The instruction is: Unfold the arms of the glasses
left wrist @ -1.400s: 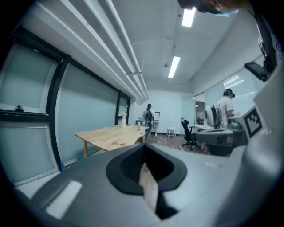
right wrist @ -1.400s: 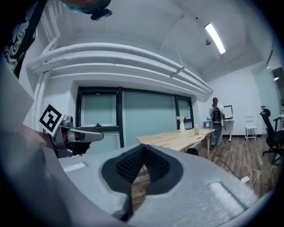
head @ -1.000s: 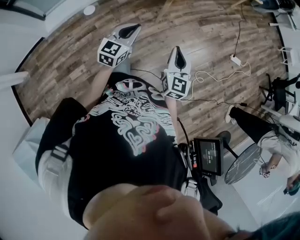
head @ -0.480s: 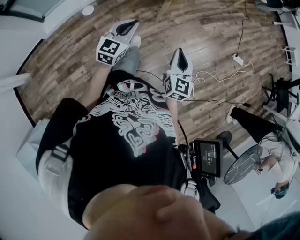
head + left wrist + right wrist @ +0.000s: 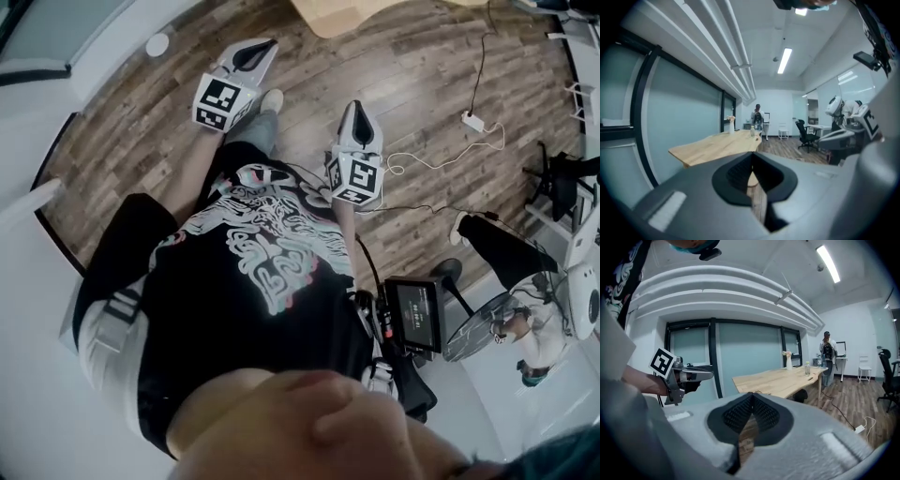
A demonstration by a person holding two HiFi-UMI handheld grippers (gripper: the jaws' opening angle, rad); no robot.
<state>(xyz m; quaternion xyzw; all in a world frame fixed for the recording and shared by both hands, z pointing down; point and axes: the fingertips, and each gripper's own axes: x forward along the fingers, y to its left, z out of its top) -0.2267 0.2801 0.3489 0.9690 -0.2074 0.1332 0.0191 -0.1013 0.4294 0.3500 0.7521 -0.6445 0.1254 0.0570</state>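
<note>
Wood-plank floor is filling the head view, which is looking down past a black printed T-shirt at both tools held out over the boards. Only this view is showing them together: the left hand-held gripper is reaching farther out, the right hand-held gripper is sitting nearer the body, the two well apart. A corner of the pale wooden counter is poking in at the far edge, a white power strip with its cable is lying on the floor to the right, and a small monitor is sitting low by the wearer's right side.

Each gripper's own view is settling what the head view cannot: both pairs of jaws are pressing together at the tips, clenched on nothing. The left gripper view is looking along a glass wall on the left, over the counter, toward a far person and an office chair. The right gripper view is catching the left tool's marker cube at its left, then a vase and a bottle standing on the counter. No view is showing the glasses, so their place cannot be told.
</note>
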